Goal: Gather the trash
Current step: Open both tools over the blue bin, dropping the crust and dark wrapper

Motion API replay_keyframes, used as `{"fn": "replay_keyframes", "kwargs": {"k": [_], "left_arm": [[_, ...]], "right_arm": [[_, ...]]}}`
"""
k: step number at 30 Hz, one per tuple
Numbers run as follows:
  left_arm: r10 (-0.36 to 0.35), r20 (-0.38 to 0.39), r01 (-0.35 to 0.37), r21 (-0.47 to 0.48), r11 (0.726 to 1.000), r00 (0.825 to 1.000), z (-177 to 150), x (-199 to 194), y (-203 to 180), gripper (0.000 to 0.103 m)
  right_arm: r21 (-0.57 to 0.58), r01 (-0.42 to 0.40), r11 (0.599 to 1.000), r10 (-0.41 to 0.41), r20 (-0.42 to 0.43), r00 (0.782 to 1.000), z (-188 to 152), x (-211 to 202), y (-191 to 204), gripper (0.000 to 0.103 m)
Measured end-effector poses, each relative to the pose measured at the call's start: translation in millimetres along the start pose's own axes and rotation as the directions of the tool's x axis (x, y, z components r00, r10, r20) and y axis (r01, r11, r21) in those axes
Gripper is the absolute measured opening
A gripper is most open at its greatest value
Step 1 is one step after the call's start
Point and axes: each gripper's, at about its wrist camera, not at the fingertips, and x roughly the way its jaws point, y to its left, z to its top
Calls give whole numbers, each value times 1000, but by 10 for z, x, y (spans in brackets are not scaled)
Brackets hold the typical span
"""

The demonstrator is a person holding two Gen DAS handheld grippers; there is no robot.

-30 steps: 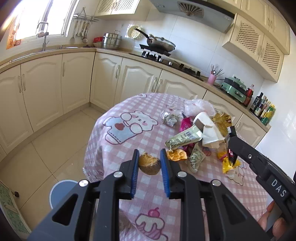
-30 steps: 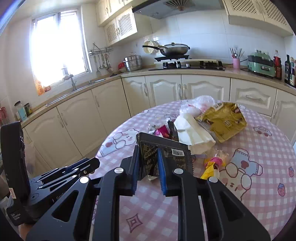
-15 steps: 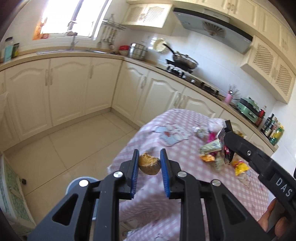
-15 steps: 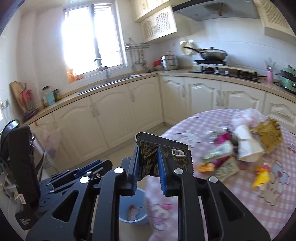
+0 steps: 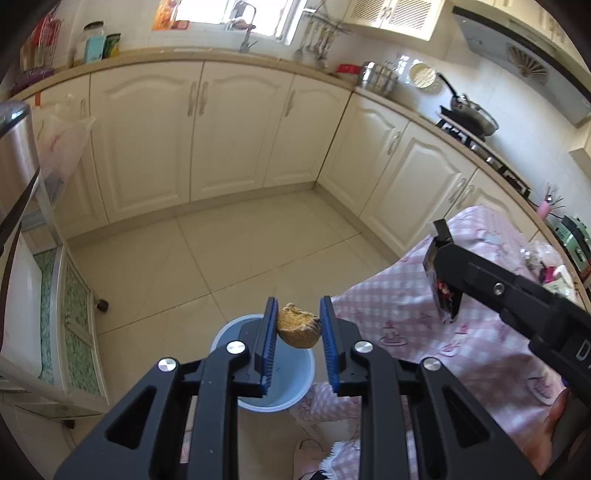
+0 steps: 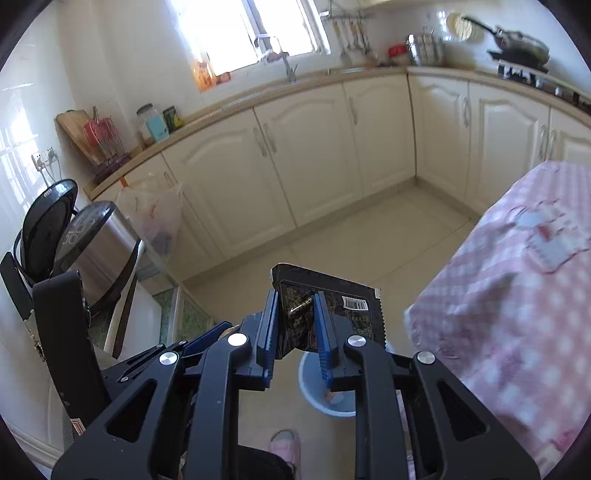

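A: Cream tile floor (image 5: 236, 243) fills the left wrist view, cream cabinets (image 5: 236, 129) wrapping the corner behind. What's the left gripper (image 5: 295, 332) got?

B: Blue pads nearly closed on a brown crusty food scrap (image 5: 298, 325), clamped on both sides. It hangs right above a light blue bin (image 5: 291, 391) on the floor.

A: Table?

B: Pink checked tablecloth (image 5: 424, 317) at right, some trash (image 5: 550, 269) far back on it. The right gripper crosses in front of the cloth from the right, holding a dark wrapper.

A: Counter?

B: Faucet (image 5: 247, 33) under the window, pan (image 5: 472, 114) on the stove, steel pot (image 5: 378, 75) in the corner.

A: Right wrist view?

B: Right gripper (image 6: 295, 328) pinched tight on a black snack wrapper (image 6: 347, 306), barcode showing, wrapper standing up between the pads. Same blue bin (image 6: 314, 387) is below, partly hidden by the fingers.

A: Room there?

B: Same cabinets, tile floor, blurred pink cloth (image 6: 517, 295) at right. A steel lidded can (image 6: 99, 236) and a plastic bag (image 6: 155, 214) stand at left; a pink slipper (image 6: 284, 445) at bottom.
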Motion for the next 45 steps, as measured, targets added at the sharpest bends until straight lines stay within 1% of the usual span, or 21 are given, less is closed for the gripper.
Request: {"fn": "replay_keyframes", "kwargs": {"k": [3, 6, 11, 13, 15, 18, 20, 25, 29, 32, 33, 36, 37, 39, 40, 41, 45], "left_arm": [[29, -35, -29, -7, 1000, 999, -41, 221, 117, 22], [32, -76, -34, -20, 999, 997, -89, 462, 217, 22], [47, -118, -52, -42, 998, 992, -115, 764, 355, 22], [54, -133, -61, -47, 997, 990, -112, 885, 406, 22], [57, -142, -64, -47, 997, 988, -132, 954, 435, 22], [55, -156, -63, -46, 997, 986, -143, 1066, 446, 22], [54, -163, -62, -43, 997, 985, -164, 1119, 439, 22], [53, -177, -60, -34, 998, 983, -201, 1231, 407, 22], [44, -182, -49, -23, 999, 982, -196, 1282, 320, 22], [36, -176, -39, -13, 999, 984, -166, 1286, 241, 22], [36, -172, -38, -10, 999, 985, -151, 1280, 211, 22], [22, -151, -23, -8, 1000, 988, -81, 1236, 145, 23], [19, -140, -21, -14, 1000, 990, -48, 1209, 122, 24], [10, -125, -13, -19, 1000, 992, -8, 1161, 104, 40], [16, -109, -18, -22, 1000, 994, 16, 1115, 87, 57], [22, -95, -24, -20, 1000, 995, 36, 1074, 71, 60], [20, -67, -20, -9, 1000, 998, 105, 901, -18, 60]], "right_arm": [[15, -4, 1000, 4, -49, 999, -37, 260, -22, 17], [46, -10, 999, 14, -106, 994, -78, 566, -88, 17], [68, 3, 998, 8, -159, 987, -110, 934, -195, 19], [77, 18, 997, -5, -163, 987, -113, 1042, -247, 28], [74, 36, 997, -23, -161, 987, -110, 1110, -262, 29], [56, 66, 996, -56, -161, 985, -137, 1163, -329, 34], [46, 83, 995, -74, -163, 984, -164, 1192, -372, 34], [-17, 180, 984, -181, -138, 974, -246, 1191, -409, 41], [-72, 262, 962, -268, -87, 959, -263, 1129, -407, 43], [-89, 304, 949, -308, -35, 951, -244, 1031, -414, 47], [-93, 316, 944, -319, -15, 948, -231, 990, -414, 51], [-93, 338, 937, -336, 29, 941, -193, 891, -441, 52], [-89, 344, 935, -342, 45, 939, -172, 846, -454, 52], [-81, 358, 930, -353, 72, 933, -131, 766, -479, 52], [-79, 362, 929, -356, 81, 931, -115, 737, -478, 53], [-74, 365, 928, -358, 95, 929, -101, 689, -486, 53], [-60, 375, 925, -366, 118, 923, -40, 540, -490, 53]]}}
